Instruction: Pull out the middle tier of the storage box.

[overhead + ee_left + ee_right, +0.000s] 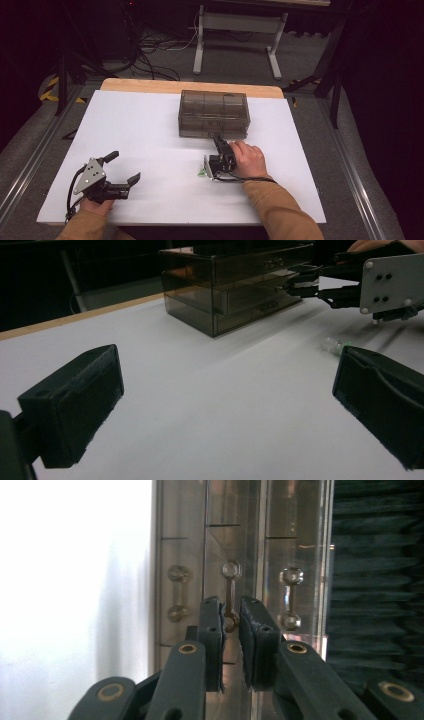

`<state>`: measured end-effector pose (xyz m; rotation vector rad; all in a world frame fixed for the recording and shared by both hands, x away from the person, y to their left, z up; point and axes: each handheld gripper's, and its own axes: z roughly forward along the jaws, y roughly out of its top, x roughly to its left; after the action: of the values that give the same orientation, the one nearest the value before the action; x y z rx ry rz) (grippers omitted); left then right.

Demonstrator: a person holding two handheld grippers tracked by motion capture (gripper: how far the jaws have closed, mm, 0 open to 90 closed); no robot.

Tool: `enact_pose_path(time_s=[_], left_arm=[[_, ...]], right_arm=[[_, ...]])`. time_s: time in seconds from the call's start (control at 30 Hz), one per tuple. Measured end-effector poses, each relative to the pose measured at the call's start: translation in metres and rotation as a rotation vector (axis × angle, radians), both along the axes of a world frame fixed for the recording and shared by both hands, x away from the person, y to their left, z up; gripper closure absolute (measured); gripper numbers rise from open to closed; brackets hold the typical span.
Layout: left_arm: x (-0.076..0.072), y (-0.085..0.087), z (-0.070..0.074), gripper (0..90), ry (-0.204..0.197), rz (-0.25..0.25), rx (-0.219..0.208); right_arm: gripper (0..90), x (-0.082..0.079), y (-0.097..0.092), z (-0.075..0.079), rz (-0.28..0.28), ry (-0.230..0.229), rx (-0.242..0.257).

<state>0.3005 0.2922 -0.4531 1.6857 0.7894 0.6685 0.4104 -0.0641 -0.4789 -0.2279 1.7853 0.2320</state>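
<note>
My right gripper jaws close on the drawer unit's middle handle; left gripper jaws open over bare table.

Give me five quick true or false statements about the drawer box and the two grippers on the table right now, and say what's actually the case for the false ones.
1. The right gripper has its jaws around the middle drawer handle of the drawer box. True.
2. The left gripper is gripping the drawer box. False: it sits apart from it, near the table's front left, jaws wide open with nothing between them.
3. The drawer box is smoky and see-through. True.
4. A drawer has been pulled fully out onto the white table. False: none lies on the table.
5. The box stands at the table's near edge. False: it stands towards the far side.
</note>
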Motion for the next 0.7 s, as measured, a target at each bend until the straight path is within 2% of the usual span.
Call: enact_pose_path(time_s=[0.03,0.1,0.27,0.4,0.53,0.57,0.7], left_arm=[[0.0,0.0,0.0,0.9,-0.001,0.0,0.0],[0.0,0.0,0.0,0.9,0.0,0.0,0.0],[0.0,0.0,0.0,0.9,0.0,0.001,0.0],[0.0,0.0,0.0,0.9,0.0,0.0,0.001],[0.0,0.0,0.0,0.9,0.0,0.0,0.0],[0.0,0.0,0.0,0.9,0.0,0.0,0.0],[0.0,0.0,0.0,0.9,-0.001,0.001,0.0]], right_arm=[[75.7,-0.001,-0.001,0.001,0.011,0.007,0.025],[73.7,-0.003,-0.002,0.003,0.023,0.019,0.05],[73.4,-0.006,-0.001,0.005,0.044,0.01,0.046],[71.7,-0.007,-0.002,0.008,0.061,0.008,0.069],[69.8,-0.011,-0.004,0.013,0.073,0.03,0.115],[69.8,-0.012,-0.004,0.014,0.064,0.048,0.135],[68.0,-0.012,-0.007,0.02,0.08,0.076,0.164]])
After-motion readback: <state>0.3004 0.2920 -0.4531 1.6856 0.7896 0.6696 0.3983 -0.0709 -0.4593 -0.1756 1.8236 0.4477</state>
